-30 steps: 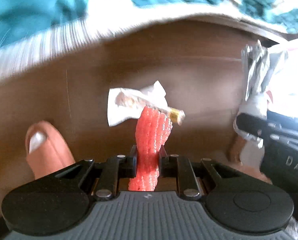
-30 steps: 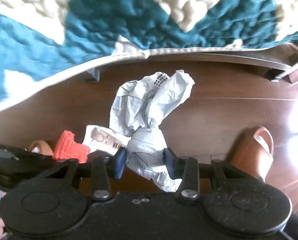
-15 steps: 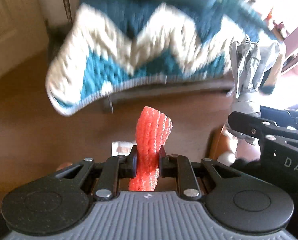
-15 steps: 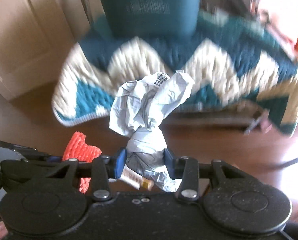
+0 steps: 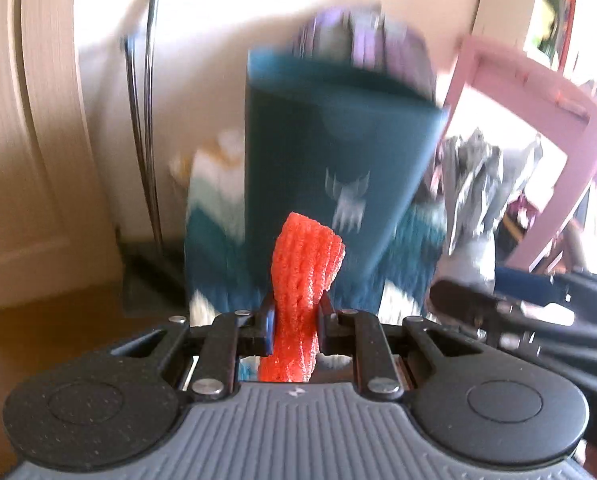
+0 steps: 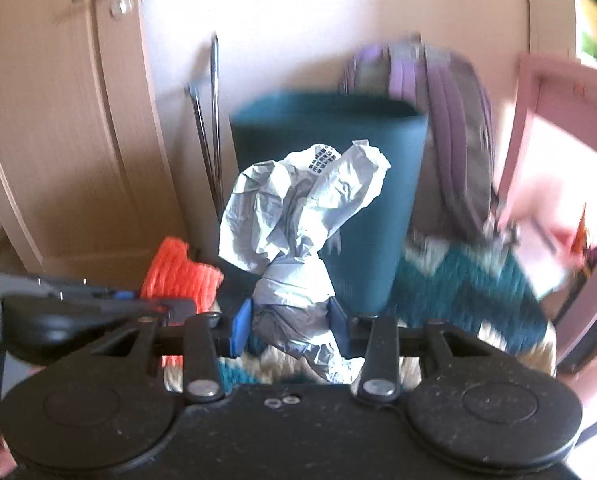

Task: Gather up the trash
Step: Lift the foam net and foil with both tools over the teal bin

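Standing against pale wall (image 6: 282,20), teal bin (image 6: 378,208)

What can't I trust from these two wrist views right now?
- Teal bin inside: hidden in both views; only its outer wall and rim show, blurred.
- Marking on the bin: left view, smeared, unreadable.
- Print on the crumpled grey wrapper: too small.
- Lower end of the red foam net: behind the left gripper body.

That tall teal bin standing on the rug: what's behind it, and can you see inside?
Behind the tall teal plastic bin leans a purple and grey backpack against the pale wall. The bin's inside is hidden: its wall faces both cameras, and motion blurs the rim.
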`<state>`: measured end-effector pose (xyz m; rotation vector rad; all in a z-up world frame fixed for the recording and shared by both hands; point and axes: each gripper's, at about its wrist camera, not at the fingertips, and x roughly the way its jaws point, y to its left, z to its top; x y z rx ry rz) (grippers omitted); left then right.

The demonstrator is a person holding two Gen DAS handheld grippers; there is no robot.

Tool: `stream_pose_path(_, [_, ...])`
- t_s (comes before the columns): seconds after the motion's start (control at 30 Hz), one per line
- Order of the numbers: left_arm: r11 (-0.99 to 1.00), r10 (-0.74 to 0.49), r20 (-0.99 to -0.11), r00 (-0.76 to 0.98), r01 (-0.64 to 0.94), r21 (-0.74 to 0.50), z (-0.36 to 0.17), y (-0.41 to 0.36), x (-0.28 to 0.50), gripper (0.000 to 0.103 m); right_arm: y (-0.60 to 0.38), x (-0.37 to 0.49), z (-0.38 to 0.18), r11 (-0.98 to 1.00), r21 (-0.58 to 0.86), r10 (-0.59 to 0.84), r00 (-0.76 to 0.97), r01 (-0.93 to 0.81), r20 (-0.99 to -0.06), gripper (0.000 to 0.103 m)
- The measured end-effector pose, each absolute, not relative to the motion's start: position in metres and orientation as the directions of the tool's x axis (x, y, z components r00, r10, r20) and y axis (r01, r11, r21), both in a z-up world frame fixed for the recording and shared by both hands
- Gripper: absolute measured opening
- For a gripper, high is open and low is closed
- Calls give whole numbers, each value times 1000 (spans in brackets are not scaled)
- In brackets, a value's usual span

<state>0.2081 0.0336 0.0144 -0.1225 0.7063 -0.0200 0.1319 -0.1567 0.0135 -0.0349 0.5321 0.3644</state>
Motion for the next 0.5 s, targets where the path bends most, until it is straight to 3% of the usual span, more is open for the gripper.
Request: stream_pose_path(0.5, [995,-68,-402,913,35,-89,163,25,255,18,-175,163,129,942,2,323,907,-335,-271,40])
